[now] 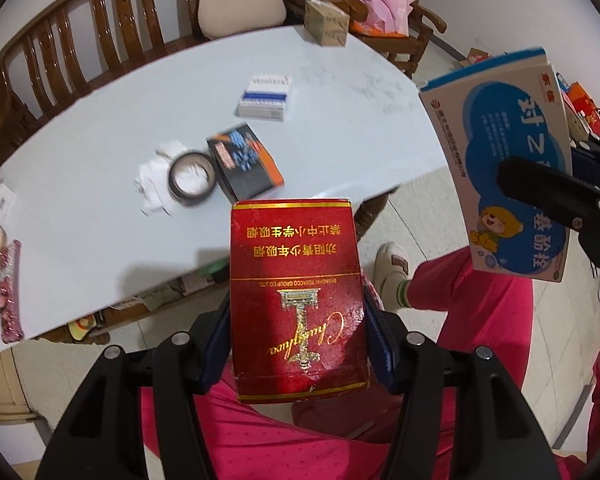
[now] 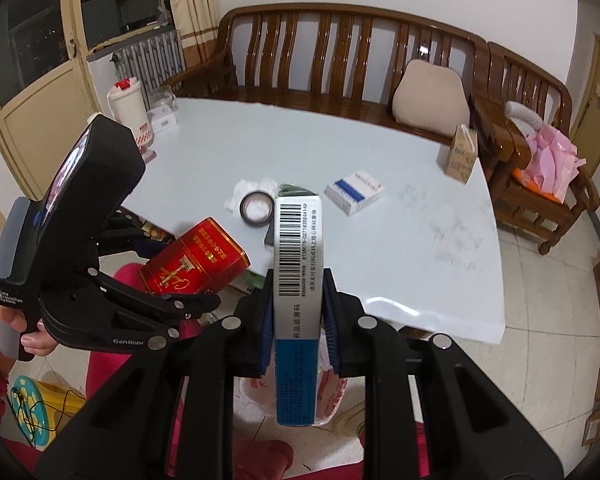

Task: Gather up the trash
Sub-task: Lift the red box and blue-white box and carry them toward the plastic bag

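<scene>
- The left claw (image 1: 298, 332) is closed on a red cigarette pack (image 1: 298, 296); its blue pads press the two long sides of the pack, and the gold print reads upside down in the left wrist view.
- The red pack is in the air at the near edge of the counter (image 1: 100, 120), above the pink trousers (image 1: 480, 308) of the person and not touching the counter.
- The right claw (image 2: 296, 320) is closed on a blue and white medicine box (image 2: 297, 304); the pads grip its two wide faces, and the narrow side with the barcode looks to the camera.
- In the left wrist view this medicine box shows its wide face with a cartoon bear, and it is held off the counter, to the right of it, above the tiled floor (image 1: 428, 208).
- In the right wrist view a hand (image 2: 28, 332) holds the handle of the left claw.
- On the counter there are a crumpled white tissue (image 1: 156, 180), a roll of black tape (image 1: 191, 178) lying partly on it, and a dark box with an orange edge (image 1: 246, 166) just beside the tape.
- A white and blue box (image 1: 266, 98) lies further away, apart from these three.
- A small brown carton (image 1: 326, 22) stands upright near the far corner of the counter.
- A foot in a pale slipper (image 1: 392, 270) is on the floor beside the counter.
</scene>
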Motion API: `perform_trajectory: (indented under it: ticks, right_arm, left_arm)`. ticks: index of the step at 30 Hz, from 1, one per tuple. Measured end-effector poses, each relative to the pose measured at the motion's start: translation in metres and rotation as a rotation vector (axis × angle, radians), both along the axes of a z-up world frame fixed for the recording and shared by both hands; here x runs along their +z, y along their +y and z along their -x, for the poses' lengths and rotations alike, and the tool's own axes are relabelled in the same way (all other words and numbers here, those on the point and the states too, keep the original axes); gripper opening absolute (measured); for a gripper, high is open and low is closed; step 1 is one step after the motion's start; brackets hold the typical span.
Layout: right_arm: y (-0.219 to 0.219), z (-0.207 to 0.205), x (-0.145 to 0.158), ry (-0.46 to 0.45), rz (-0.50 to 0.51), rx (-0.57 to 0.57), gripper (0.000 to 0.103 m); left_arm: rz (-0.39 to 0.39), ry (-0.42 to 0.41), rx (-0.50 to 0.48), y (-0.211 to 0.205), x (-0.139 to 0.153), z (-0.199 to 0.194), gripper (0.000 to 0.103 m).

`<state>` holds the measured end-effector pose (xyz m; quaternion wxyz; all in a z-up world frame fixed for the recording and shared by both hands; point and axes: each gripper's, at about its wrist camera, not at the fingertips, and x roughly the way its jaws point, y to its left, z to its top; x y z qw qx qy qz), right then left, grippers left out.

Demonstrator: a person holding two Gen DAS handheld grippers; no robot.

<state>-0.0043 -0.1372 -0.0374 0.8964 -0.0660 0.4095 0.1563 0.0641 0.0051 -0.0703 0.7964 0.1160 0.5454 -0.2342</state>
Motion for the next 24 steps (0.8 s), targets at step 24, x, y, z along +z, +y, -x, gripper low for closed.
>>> perform_trajectory:
  ticks: [24]
  right_arm:
    - [-0.011,0.000,-0.146,0.210,0.008,-0.091,0.022]
  left_arm:
    - [-0.027,0.232,-0.020,-0.015,-0.150,0.018,0.056]
